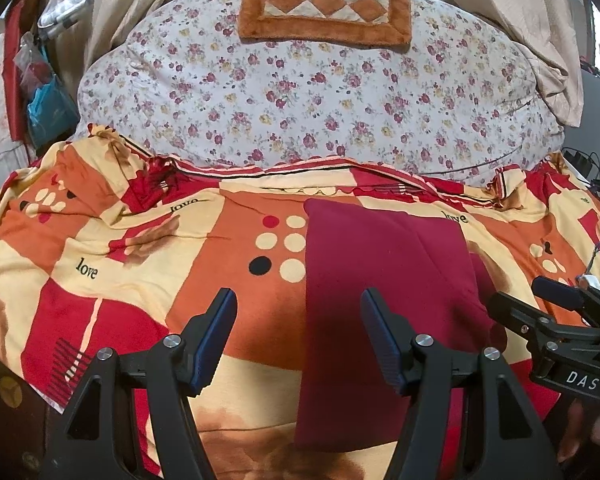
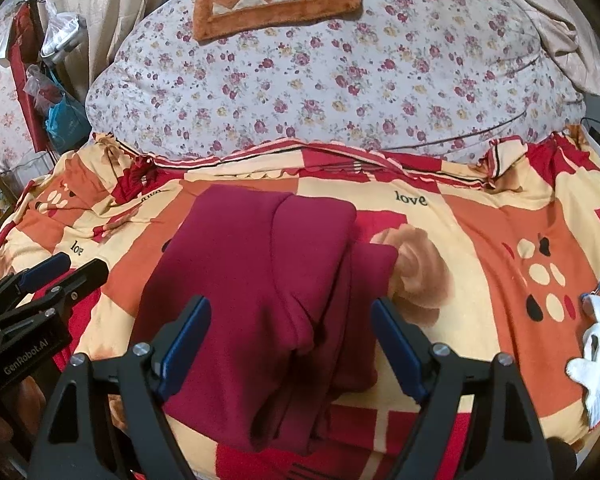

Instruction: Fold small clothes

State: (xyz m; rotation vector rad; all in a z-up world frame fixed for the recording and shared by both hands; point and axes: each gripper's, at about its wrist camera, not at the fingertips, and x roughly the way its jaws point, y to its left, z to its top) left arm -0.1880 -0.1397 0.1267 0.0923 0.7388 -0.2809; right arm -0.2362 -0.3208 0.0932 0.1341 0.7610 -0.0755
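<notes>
A folded maroon garment (image 2: 260, 300) of soft, matte knit is lying on the bed's patterned cover (image 1: 100, 248), its long axis running from the near edge away toward the floral quilt (image 1: 300, 92). The left tongs (image 1: 298, 336) are hovering apart over its left edge, gripping nothing. The right tongs (image 2: 290, 344) are hanging spread wide above its near end, also gripping nothing.

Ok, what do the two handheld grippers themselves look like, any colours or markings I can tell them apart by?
Both are matte black frames with silver screws and ribbed dark blue pads. The left gripper shows "GenRobot.AI" on its body in the right wrist view; the right gripper shows "DAS" in white lettering in the left wrist view. No cables visible.
</notes>
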